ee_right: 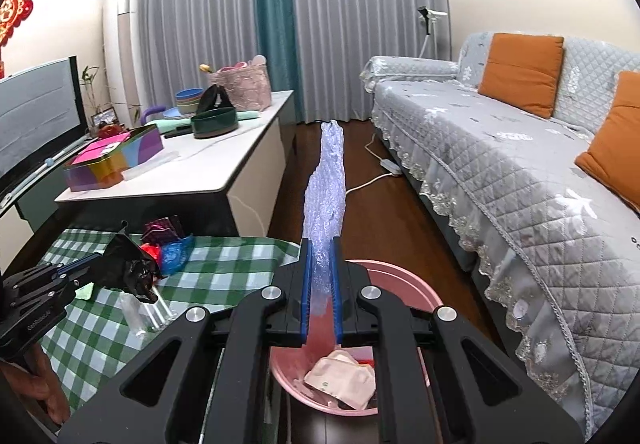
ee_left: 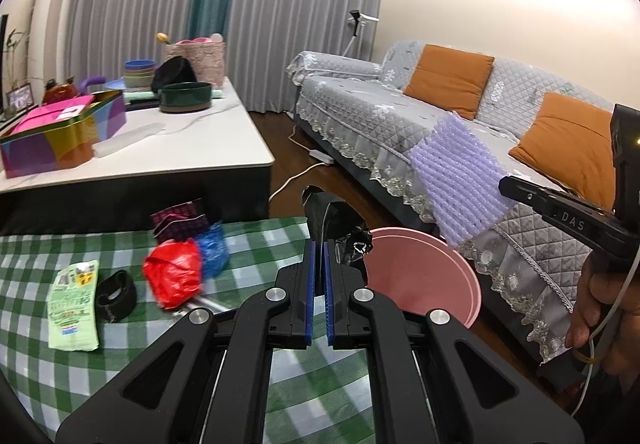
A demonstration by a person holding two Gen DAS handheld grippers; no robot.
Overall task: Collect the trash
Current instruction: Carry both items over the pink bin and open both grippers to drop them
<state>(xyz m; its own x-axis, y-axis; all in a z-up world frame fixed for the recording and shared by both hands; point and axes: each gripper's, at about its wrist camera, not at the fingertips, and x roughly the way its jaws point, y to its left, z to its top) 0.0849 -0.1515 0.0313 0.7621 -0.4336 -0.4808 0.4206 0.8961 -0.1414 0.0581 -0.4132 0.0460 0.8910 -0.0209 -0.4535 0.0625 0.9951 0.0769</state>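
Two pieces of trash are clamped in my grippers: my right gripper [ee_right: 322, 276] pinches a lilac foam net sleeve [ee_left: 460, 180] above the pink bin [ee_right: 394, 280], where a pale wrapper [ee_right: 344, 376] lies inside, while my left gripper [ee_left: 319, 268] is clenched on a crumpled black plastic bag [ee_left: 340, 220] beside the bin's rim. More litter sits on the green checked cloth [ee_left: 120, 372]: a red bag [ee_left: 174, 272], a blue bag [ee_left: 212, 248], a black band [ee_left: 116, 294] and a green packet [ee_left: 74, 308] whose print is too blurred to read. Lettering "DAS" shows on my right gripper's arm in the left wrist view.
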